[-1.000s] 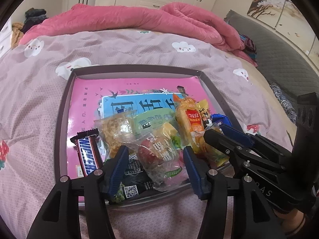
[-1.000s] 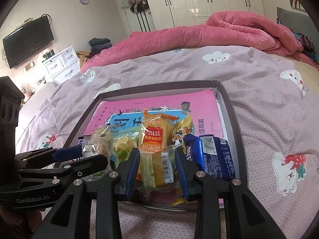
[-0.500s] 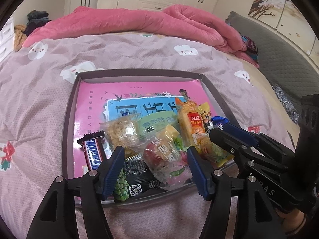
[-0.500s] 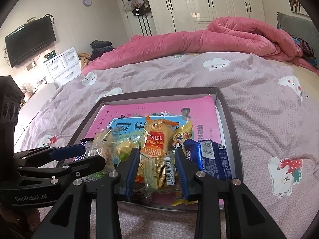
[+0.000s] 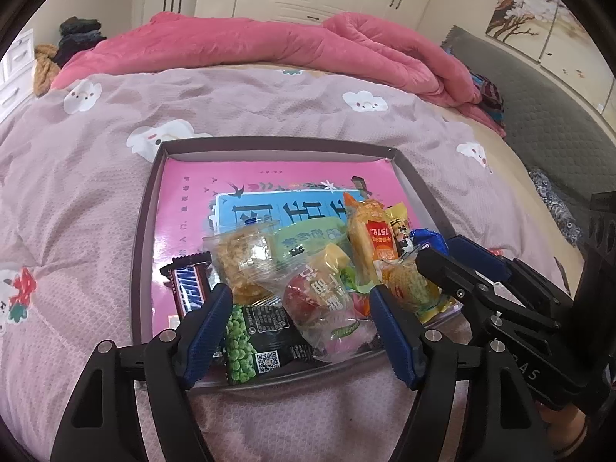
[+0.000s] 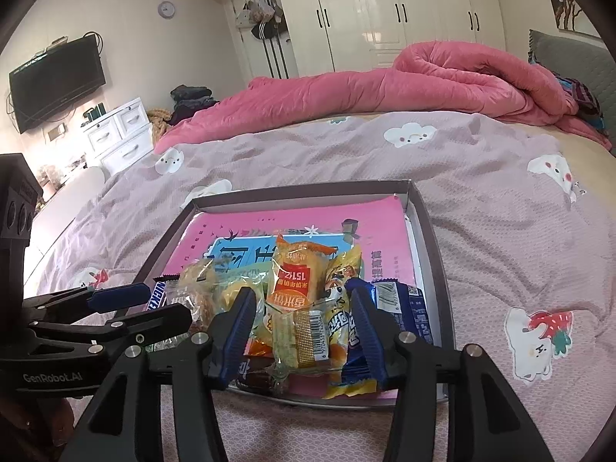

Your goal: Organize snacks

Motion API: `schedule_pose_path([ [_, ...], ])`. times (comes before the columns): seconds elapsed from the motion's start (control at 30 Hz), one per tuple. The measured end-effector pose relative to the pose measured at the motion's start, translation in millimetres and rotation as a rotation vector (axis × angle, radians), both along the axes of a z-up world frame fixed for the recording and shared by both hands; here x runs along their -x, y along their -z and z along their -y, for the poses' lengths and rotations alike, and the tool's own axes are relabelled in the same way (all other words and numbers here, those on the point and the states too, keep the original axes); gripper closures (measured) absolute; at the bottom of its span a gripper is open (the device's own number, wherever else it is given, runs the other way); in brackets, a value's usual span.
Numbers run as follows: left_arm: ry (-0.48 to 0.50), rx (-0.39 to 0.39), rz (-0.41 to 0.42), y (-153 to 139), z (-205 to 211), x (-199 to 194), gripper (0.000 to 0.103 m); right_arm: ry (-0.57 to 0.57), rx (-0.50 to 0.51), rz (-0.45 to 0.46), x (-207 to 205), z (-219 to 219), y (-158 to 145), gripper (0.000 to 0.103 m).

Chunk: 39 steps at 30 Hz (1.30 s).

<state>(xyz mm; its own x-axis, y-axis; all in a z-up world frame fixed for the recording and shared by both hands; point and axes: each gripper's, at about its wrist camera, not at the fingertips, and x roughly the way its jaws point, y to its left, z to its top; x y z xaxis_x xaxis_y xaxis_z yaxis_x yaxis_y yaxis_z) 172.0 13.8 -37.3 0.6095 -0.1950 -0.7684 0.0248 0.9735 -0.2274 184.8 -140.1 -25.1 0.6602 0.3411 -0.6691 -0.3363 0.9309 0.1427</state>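
A shallow dark-rimmed box [image 5: 277,144] with a pink printed bottom lies on the bed and also shows in the right wrist view [image 6: 308,192]. Several snacks are piled at its near end: a Snickers bar [image 5: 188,288], a green pea packet [image 5: 258,342], a clear pastry bag [image 5: 242,261], an orange bread packet [image 6: 296,281] and a blue biscuit packet [image 6: 400,304]. My left gripper [image 5: 300,327] is open, above the box's near edge, over the pea packet. My right gripper [image 6: 304,331] is open, above the orange packet. Neither holds anything.
The box lies on a mauve bedspread [image 5: 77,200] with cloud prints. A rolled pink duvet [image 5: 269,42] lies across the far side. A grey headboard [image 5: 546,115] is at the right. A white drawer unit [image 6: 119,134] and a wall TV [image 6: 54,81] stand left of the bed.
Both grippers have drawn back and up from the snack pile, so more of the bed and room shows. Jaws stay open. The snacks have not moved.
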Motion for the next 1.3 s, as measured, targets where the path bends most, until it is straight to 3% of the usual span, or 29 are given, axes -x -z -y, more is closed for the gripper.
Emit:
schedule_pose_path([
  [0.37,-0.029,-0.024,0.007,-10.0,-3.6,13.5,0.024,0.034,0.024,0.056,15.4,1.8,-14.6,0.023],
  [0.6,-0.069,-0.044,0.013,-16.2,-6.8,30.2,0.024,0.058,0.033,0.075,30.8,7.1,-22.7,0.016],
  [0.97,-0.135,-0.07,-0.005,-17.1,-9.4,67.1,0.024,0.071,0.04,0.037,66.0,9.6,-25.3,0.013],
  [1.3,-0.142,-0.079,-0.027,-14.7,-4.6,106.6,0.024,0.076,0.06,-0.061,101.4,14.4,-14.0,0.011],
])
